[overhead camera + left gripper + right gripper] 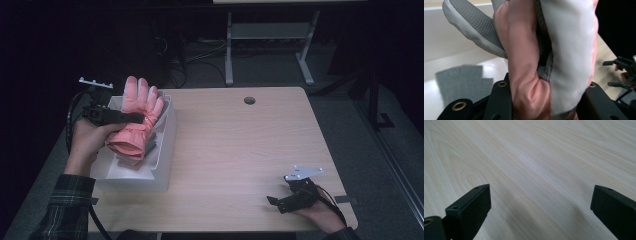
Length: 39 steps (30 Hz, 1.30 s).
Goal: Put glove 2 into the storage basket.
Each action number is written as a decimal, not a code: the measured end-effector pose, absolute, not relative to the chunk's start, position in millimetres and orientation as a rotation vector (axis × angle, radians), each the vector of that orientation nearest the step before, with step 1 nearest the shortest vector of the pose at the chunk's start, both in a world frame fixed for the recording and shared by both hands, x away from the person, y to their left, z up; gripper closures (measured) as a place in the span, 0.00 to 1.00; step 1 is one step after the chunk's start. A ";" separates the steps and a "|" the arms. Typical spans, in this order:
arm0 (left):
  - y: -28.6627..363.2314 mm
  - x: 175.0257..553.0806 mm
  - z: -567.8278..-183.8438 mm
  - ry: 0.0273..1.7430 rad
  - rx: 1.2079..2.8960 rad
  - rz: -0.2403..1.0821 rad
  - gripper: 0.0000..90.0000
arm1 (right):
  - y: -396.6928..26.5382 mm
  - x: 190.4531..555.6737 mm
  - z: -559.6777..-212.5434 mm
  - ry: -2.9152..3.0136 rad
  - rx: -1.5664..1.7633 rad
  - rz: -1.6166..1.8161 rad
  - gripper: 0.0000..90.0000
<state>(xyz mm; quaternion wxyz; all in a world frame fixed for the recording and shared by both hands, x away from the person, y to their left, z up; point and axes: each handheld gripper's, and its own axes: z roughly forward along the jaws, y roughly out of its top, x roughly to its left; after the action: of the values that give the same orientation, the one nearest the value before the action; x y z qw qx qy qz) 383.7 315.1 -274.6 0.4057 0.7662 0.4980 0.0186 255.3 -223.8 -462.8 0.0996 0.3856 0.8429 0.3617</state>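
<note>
A pink padded glove (136,120) with a grey and white palm hangs over the white bin (161,167) at the table's left. My left gripper (131,118) is shut on the glove across its middle; in the left gripper view the pink and white fabric (549,57) bulges between both jaws. My right gripper (274,204) rests low over the wooden table (240,145) near the front right corner, jaws wide apart and nothing between them; the right gripper view looks along bare wood (536,165).
A grey piece of fabric (461,80) lies on the bin's floor under the glove. A round cable hole (249,100) sits at the table's far edge. A metal desk frame (270,45) stands behind the table on the dark floor.
</note>
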 end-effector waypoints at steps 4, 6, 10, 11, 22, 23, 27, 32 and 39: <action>320.6 391.2 -292.6 1.312 1.946 0.045 0.67 | -223.8 254.9 -463.3 2.494 1.154 1.060 0.03; 322.4 394.5 -300.7 1.335 1.952 0.050 0.67 | -224.3 255.3 -463.5 2.493 1.152 1.054 0.03; 325.1 402.6 -321.9 1.394 1.949 0.029 0.67 | -225.2 255.1 -463.8 2.492 1.146 1.055 0.03; 325.1 404.4 -327.1 1.407 1.955 0.024 0.67 | -225.3 255.1 -463.6 2.491 1.143 1.056 0.03; 320.1 420.1 -383.7 1.483 1.993 -0.064 0.66 | -224.9 254.8 -463.6 2.497 1.135 1.053 0.03; 319.2 420.8 -387.8 1.490 1.994 -0.075 0.66 | -225.2 254.7 -463.7 2.497 1.130 1.053 0.03; 313.7 423.4 -401.4 1.496 2.018 -0.103 0.66 | -225.4 254.8 -463.7 2.497 1.131 1.050 0.03; 306.5 425.4 -410.5 1.497 2.043 -0.101 0.62 | -225.3 254.7 -463.8 2.497 1.137 1.046 0.03; 310.2 424.8 -409.4 1.479 2.031 -0.099 0.45 | -226.5 255.5 -464.4 2.500 1.137 1.054 0.03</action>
<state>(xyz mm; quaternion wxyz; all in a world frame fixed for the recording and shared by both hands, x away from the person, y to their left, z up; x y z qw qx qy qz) 424.8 310.2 -409.4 0.3083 0.7684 0.5595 -0.0376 255.5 -226.5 -464.4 0.0996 0.3847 0.8456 0.3565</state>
